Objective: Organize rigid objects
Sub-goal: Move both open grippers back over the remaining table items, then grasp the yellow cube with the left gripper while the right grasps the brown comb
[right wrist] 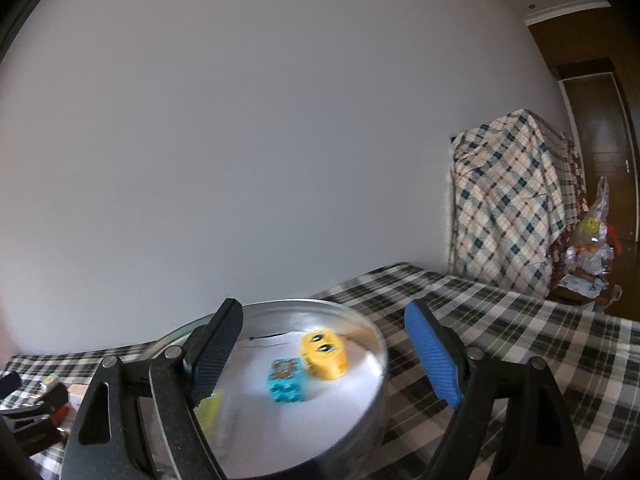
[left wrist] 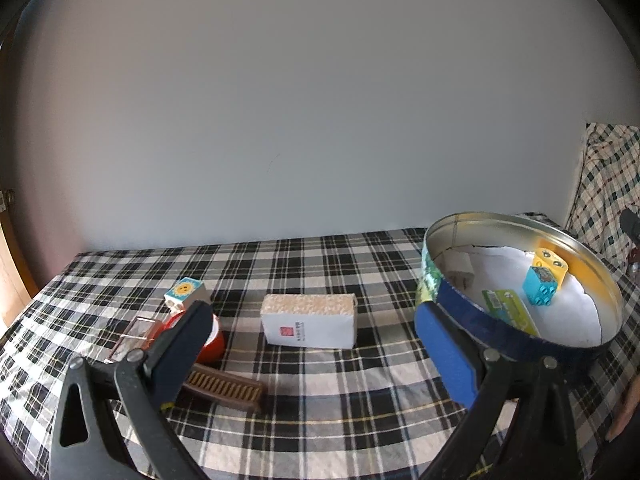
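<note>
Right tool (right wrist: 324,354), wide open and empty, hovers over tin (right wrist: 372,344) holding 2 blocks (right wrist: 286,380).

The left gripper (left wrist: 316,344), black-framed with one black and one blue finger pad, is held spread wide, nothing gripped, beside the round metal tin (left wrist: 600,280). The right gripper (right wrist: 324,352) is likewise spread, its fingers (right wrist: 434,354) raised over that tin's rim.
</note>
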Action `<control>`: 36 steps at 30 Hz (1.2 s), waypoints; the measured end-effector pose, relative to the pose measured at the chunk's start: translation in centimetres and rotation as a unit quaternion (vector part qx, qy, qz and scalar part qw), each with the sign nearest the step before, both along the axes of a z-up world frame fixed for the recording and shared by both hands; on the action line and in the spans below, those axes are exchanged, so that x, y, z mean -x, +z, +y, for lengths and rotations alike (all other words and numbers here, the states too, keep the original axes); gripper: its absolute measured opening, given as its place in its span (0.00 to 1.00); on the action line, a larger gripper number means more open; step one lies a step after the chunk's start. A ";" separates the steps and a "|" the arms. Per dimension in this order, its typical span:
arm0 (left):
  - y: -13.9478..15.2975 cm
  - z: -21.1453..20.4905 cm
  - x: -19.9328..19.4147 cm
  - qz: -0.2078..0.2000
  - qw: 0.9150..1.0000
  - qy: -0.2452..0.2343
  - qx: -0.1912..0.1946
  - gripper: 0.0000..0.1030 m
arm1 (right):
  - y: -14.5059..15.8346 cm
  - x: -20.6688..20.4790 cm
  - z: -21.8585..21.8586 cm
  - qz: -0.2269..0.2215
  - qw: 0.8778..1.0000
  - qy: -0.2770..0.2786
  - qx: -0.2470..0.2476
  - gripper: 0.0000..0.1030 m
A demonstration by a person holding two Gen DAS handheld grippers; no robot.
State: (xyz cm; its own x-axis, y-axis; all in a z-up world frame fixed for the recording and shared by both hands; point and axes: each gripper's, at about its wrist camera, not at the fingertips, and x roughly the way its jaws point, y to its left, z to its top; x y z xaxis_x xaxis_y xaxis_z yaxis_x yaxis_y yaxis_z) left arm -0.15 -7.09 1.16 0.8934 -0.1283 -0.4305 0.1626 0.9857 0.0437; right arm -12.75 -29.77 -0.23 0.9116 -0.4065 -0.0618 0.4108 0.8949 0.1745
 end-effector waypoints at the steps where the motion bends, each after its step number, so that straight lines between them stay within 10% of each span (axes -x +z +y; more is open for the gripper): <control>1: 0.0 0.2 0.0 0.001 1.000 0.000 -0.001 0.99 | 0.0 0.0 0.5 -0.001 1.000 0.004 0.001 0.82; 16: -1.5 7.2 -2.3 0.070 0.996 0.053 0.005 0.99 | -0.7 -3.6 11.1 0.061 0.990 0.109 0.067 0.82; 36: -5.9 14.9 -5.6 0.239 0.964 0.098 0.065 0.93 | -1.9 -5.2 16.2 0.133 0.962 0.232 0.058 0.82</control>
